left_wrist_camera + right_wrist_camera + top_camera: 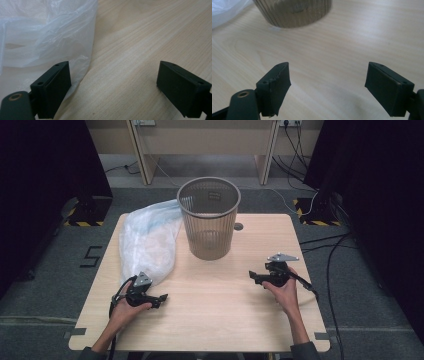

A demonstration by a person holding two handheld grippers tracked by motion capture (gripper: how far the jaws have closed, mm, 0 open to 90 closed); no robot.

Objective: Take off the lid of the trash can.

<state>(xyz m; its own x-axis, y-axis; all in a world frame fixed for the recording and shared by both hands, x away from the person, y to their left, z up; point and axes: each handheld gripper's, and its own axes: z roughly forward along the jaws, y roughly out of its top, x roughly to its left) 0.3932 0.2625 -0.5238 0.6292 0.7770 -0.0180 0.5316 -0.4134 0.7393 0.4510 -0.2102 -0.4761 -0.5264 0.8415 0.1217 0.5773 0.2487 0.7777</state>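
The table [210,310] is pale wood, and both hands rest on its near half. The bag [150,240], a thin clear plastic one, lies crumpled along the left side, its near end just beside the left gripper [161,298]; in the left gripper view the bag [45,37] spreads ahead of and past one finger [56,87], whether touching it I cannot tell, while bare wood lies between the two fingers. The bin [209,217], a grey mesh basket, stands upright beyond both grippers, nearer the far edge, with the bag against its left wall. The left gripper's fingers stand wide apart on nothing. The right gripper [256,276] points toward the left one, fingers wide apart too, with the bin [294,12] ahead.
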